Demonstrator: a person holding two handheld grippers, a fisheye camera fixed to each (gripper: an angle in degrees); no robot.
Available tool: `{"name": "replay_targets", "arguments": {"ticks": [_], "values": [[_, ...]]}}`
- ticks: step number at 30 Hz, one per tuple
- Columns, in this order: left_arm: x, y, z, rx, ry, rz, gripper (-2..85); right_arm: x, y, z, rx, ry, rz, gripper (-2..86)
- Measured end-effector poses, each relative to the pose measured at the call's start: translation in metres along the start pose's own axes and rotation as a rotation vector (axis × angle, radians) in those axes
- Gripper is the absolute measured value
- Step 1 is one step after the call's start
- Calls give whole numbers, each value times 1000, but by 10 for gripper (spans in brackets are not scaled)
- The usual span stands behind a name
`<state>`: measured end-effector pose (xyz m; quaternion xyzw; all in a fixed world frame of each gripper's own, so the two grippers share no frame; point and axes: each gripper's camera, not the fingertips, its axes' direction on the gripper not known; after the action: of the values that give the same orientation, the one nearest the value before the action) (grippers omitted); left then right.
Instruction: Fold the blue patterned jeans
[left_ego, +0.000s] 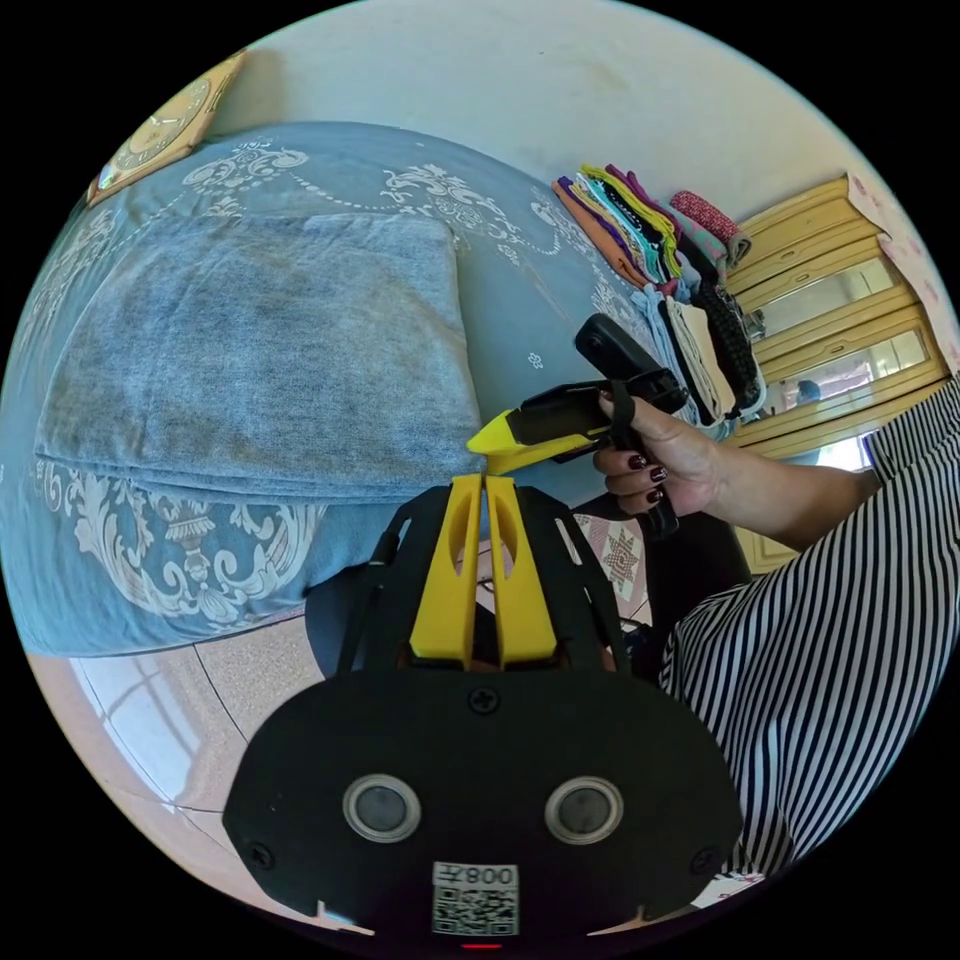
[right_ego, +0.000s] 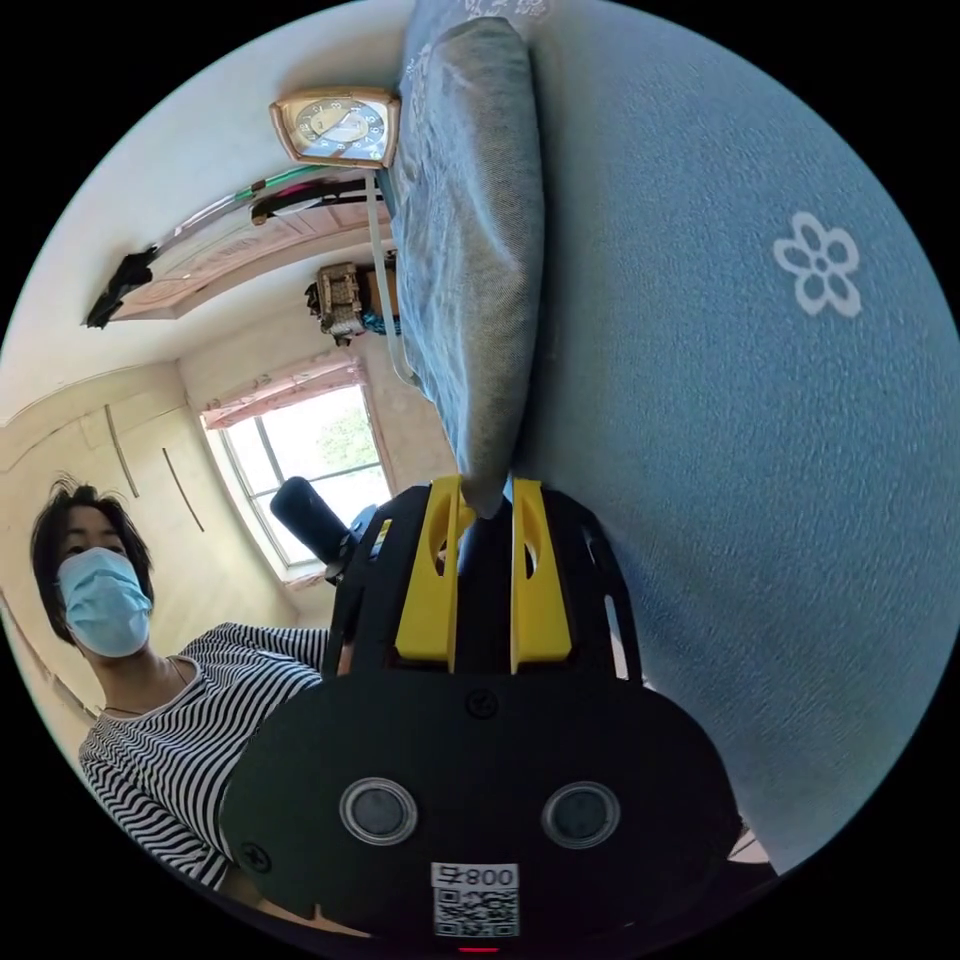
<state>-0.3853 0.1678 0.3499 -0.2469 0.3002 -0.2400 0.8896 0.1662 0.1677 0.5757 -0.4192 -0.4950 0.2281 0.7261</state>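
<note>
Left claw at centre of the left gripper view, yellow jaws pressed together with nothing between, tips just beside the near corner of the folded grey-blue denim jeans. Jeans lying as a flat rectangular stack on the blue bedspread with white ornamental print, spreading from the claw toward 10 o'clock. At 3 o'clock of the left claw, the right claw held in a hand, yellow tip touching the same corner of the jeans. Behind that hand, toward 1 o'clock, a row of folded clothes in many colours on the bed, then a wooden cabinet with mirrored panels at 2 o'clock. Striped black-and-white sleeve at 4 o'clock. Gold-framed clock at 11 o'clock.

Right claw in the right gripper view with jaws slightly apart, a fold of the jeans lying between the tips; cannot tell whether both jaws press on it. Jeans running from the claw up toward 12 o'clock, bedspread from 1 to 4 o'clock. Same clock at 11 o'clock, window at 9 o'clock, person in a striped top at 8 o'clock.
</note>
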Motion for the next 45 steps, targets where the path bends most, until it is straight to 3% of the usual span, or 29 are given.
{"name": "replay_targets", "arguments": {"ticks": [14, 21, 26, 32, 45], "values": [[-67, 35, -29, 84, 76, -28, 9, 14, 15, -5, -21, -22, 14, 55], [-159, 88, -66, 308, 180, -374, 25, -3, 23, -10, -43, -15, -38, 31], [-242, 143, -79, 573, 388, -727, 116, -15, 29, -13, -39, -45, -51, 25], [-289, 163, -82, 723, 518, -822, 134, -32, 37, -16, -30, -76, -77, 20], [-344, 143, -97, 796, 485, -875, 147, -41, 60, -8, -21, -95, -73, 17]]}}
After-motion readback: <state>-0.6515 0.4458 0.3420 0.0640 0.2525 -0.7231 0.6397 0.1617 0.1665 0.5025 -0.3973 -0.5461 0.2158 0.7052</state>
